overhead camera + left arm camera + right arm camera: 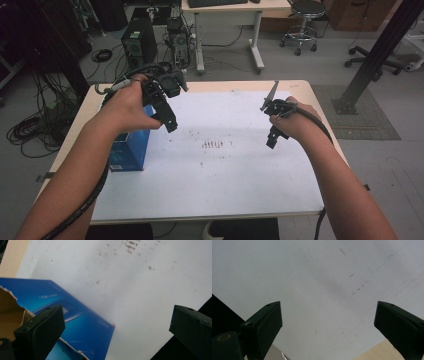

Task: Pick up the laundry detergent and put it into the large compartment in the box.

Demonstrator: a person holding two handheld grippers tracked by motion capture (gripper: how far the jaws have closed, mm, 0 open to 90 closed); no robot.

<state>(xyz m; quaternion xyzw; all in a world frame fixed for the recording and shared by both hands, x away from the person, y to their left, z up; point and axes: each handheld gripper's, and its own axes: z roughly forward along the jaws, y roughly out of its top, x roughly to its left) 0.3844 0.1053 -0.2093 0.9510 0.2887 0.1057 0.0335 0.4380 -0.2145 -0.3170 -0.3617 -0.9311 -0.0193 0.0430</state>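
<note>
Plainly, the thing in hand is the blue box (pixel 131 149), which stands at the left edge of the white sheet (pixel 220 170) on the table (pixel 300 86), just below and beside the left gripper (pixel 170 122). In the left gripper view the box (pixel 82 325) lies under the left jaw, its top torn open with ragged brown cardboard showing, and the 2 jaws stand wide apart with nothing between them. The right gripper (pixel 272 140) hangs well apart over the bare sheet, its jaws also spread and empty. By its look the box is thin printed cardboard, probably light and fairly stiff, though the glossy sides may be slippery and the torn flaps would crumple or rip if pinched. A sound hold would likely be across 1 intact wall near a corner, away from the ragged edge. What it holds inside cannot be seen.
</note>
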